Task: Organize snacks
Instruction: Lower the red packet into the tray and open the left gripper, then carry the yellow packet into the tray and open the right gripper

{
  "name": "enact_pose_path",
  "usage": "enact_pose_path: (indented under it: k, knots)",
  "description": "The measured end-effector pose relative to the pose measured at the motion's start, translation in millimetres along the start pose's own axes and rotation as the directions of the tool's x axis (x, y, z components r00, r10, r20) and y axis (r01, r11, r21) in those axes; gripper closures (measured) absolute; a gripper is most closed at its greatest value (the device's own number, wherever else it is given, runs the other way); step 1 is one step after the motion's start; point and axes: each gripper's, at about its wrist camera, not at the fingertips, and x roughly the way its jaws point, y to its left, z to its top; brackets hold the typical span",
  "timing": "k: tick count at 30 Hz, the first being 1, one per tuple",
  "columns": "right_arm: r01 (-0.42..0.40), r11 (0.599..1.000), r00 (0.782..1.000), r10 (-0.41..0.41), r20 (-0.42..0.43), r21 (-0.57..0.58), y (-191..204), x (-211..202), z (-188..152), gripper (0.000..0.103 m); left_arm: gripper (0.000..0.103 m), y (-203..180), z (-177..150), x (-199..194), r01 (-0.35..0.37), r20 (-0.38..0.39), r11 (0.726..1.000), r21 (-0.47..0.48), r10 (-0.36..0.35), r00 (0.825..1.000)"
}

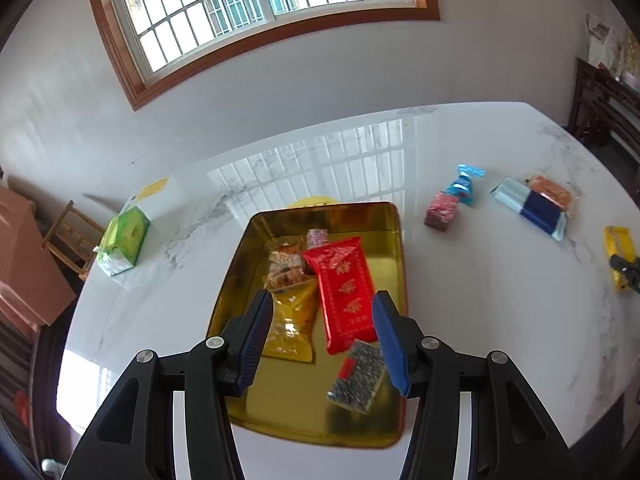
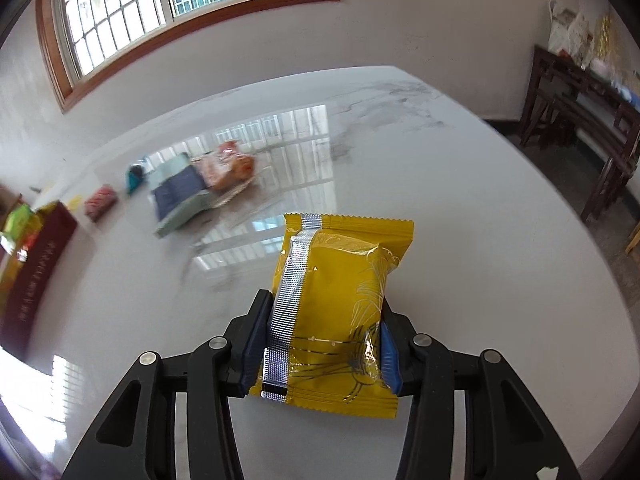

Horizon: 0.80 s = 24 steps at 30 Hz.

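Observation:
My left gripper (image 1: 322, 304) is open and empty, hovering over a gold tin (image 1: 276, 216). In the tin lie a red packet (image 1: 344, 292), a yellow packet (image 1: 290, 320), a clear nut-snack packet (image 1: 286, 266), a small pink candy (image 1: 317, 237) and a dark speckled packet (image 1: 356, 376). My right gripper (image 2: 324, 308) is shut on a yellow snack packet (image 2: 340, 300) above the white table (image 2: 480, 240); it also shows at the right edge of the left wrist view (image 1: 620, 256). The tin's dark red side (image 2: 36, 264) shows at the far left of the right wrist view.
Loose on the table: a pink cube candy (image 1: 440, 210), a blue foil candy (image 1: 464, 184), a blue and pale green packet (image 1: 532, 206), an orange packet (image 1: 554, 190). A green tissue pack (image 1: 122, 242) and white box (image 1: 160, 196) sit at far left. Wooden furniture (image 2: 580, 120) stands right.

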Motion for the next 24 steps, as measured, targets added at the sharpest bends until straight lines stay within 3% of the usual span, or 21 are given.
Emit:
enact_pose_path:
  k: [12,19,24]
  knots:
    - [-0.199,0.979,0.980,0.200,0.000,-0.048,77.3,-25.1,-2.9,0.059,0.044,8.7,-21.1,-12.0,0.024,-0.022,0.999,-0.043,-0.025,0.999]
    - [-0.325,0.932,0.945,0.327,-0.017,-0.162,152.8,-41.2,0.1,0.059,0.040,31.1,-35.7,-9.2,0.004,-0.048,0.996,-0.092,-0.009,0.999]
    - [-0.411,0.877,0.910,0.412,-0.050,-0.248,216.2,-48.3,1.0,0.059,0.036,70.5,-55.4,-9.7,-0.060,-0.071,0.977,-0.204,0.046,0.996]
